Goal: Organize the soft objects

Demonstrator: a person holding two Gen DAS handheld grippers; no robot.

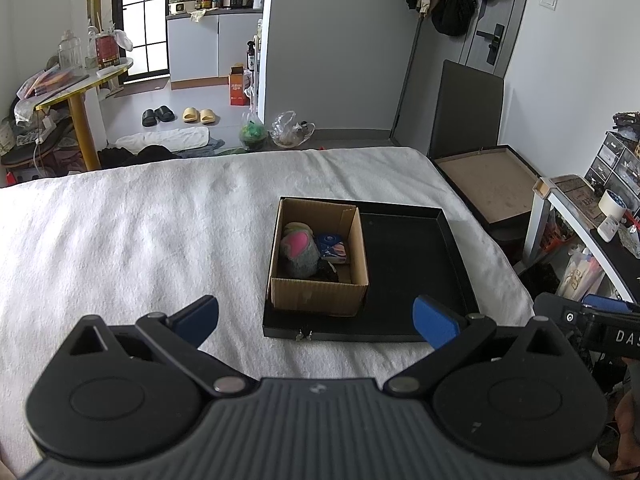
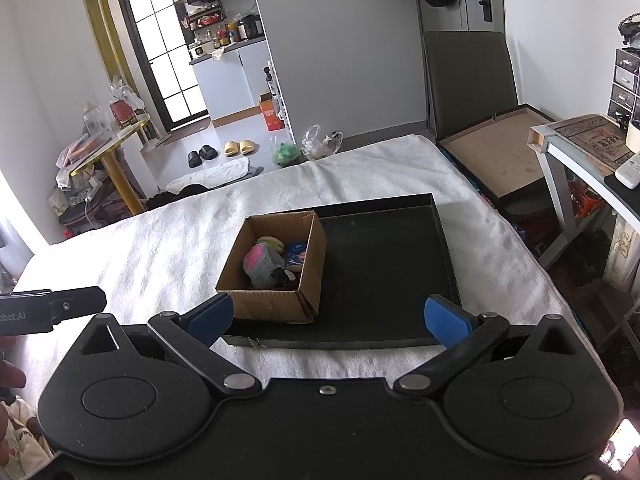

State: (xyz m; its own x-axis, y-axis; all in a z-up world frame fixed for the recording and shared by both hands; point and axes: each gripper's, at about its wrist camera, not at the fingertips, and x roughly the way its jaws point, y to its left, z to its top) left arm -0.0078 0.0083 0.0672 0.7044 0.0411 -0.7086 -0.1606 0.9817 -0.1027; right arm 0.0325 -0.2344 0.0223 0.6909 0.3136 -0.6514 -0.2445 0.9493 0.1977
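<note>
Both pairs of jaws stand spread wide and hold nothing. The left gripper (image 1: 316, 322) hangs low over the white towel (image 1: 140, 232), its blue pads (image 1: 434, 320) apart on either side of the near rim of the black tray (image 1: 404, 272). The right gripper (image 2: 328, 318) is held the same way beside it, its pads straddling that same near rim.

Ahead of both sits the cardboard box (image 1: 318, 294), standing in the left part of the tray, touching the tray floor, with the rest of the tray bare. Inside lie the soft things: a grey and pink plush piece (image 1: 298, 252) toward the left wall, a blue packet (image 1: 332, 248) just beside it to the right, and something dark at the near wall that I cannot make out.

The box lies straight ahead of the left gripper's gap, slightly left of centre. From the right gripper it lies ahead and to the left, closer to that gripper's left pad. So the left gripper looks better lined up for any reach into the box. The plush piece's long axis runs roughly away from the jaws, so a grasp across it seems natural. No loose soft object shows on the towel, and the sorting looks nearly done.
</note>
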